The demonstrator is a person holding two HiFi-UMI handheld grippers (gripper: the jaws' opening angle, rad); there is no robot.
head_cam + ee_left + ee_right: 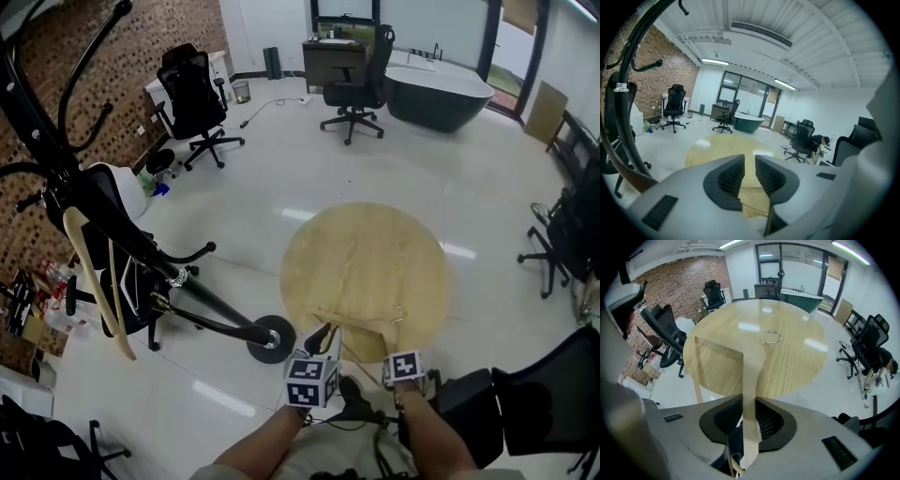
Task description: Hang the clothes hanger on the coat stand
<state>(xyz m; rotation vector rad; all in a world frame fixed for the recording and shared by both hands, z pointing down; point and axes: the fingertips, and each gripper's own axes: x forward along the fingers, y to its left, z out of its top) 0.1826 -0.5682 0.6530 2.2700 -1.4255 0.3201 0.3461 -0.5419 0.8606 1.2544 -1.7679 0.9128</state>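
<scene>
Your right gripper (749, 419) clamps the wooden clothes hanger (751, 365) over the round table (366, 253); your left gripper (749, 165) sits slightly parted, empty. Carrying it to the coat stand (131, 239) and hooking it remain.

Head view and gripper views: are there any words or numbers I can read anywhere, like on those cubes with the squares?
No words or numbers can be read in any view.
Left marker cube and right marker cube: black-and-white square patterns only, no letters.
Wooden hanger: no print shows.
Clutter by the brick wall: too small to read.
</scene>
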